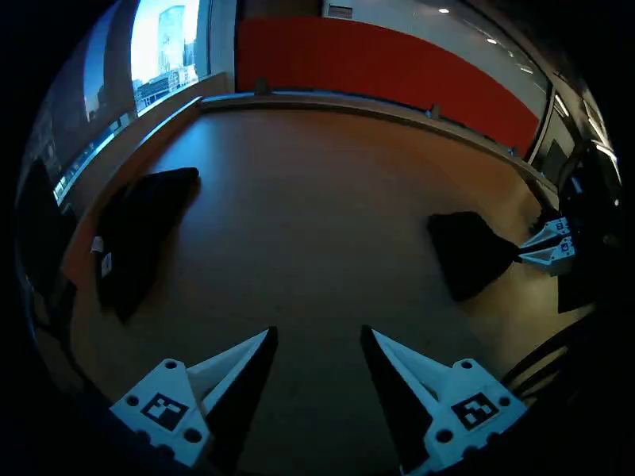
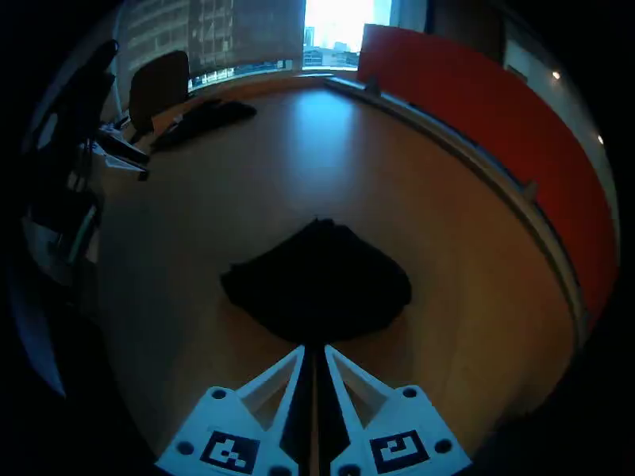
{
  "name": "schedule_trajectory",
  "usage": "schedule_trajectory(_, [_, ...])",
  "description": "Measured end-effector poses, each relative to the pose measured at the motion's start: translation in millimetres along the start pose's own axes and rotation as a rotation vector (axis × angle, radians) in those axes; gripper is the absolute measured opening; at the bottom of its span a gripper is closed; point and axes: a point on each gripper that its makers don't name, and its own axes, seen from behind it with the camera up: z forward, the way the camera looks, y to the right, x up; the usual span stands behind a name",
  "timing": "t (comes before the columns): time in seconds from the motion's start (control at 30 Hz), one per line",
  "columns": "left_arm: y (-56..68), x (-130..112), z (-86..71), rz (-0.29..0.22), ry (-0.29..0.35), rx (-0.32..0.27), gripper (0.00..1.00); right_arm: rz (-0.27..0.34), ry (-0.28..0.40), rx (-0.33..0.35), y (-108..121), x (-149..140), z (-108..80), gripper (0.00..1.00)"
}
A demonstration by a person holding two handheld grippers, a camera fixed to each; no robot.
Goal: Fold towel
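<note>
black towel [image 2: 317, 285] lies bunched mid table [image 2: 444, 214]; soft, light, limp, likely drags easily; right gripper [image 2: 315, 349] pinches its near edge; left gripper [image 1: 317, 337] spread, empty; best hold: a free corner

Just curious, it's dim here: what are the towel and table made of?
The towel looks like soft cloth, matte black, slumped limply. The table seems wood or wood laminate, smooth finish; a pale sheen shows on it.
</note>
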Motion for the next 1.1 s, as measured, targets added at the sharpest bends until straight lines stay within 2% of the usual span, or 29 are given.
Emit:
schedule_trajectory(0.37, [4.0,12,-1.5,0.005,0.025,-0.009,0.77,-0.055,0.09,-0.029,16,64,-18.8,0.06])
schedule_trajectory(0.67, [6.3,21,-2.8,0.01,0.044,-0.014,0.77,-0.076,0.154,-0.055,29,104,-37.6,0.06])
schedule_trajectory(0.87, [8.6,25,-2.9,0.013,0.051,-0.02,0.76,-0.078,0.178,-0.073,39,117,-51.4,0.06])
schedule_trajectory(1.1, [12.9,28,-2.8,0.019,0.055,-0.027,0.76,-0.075,0.184,-0.094,51,119,-64.7,0.06])
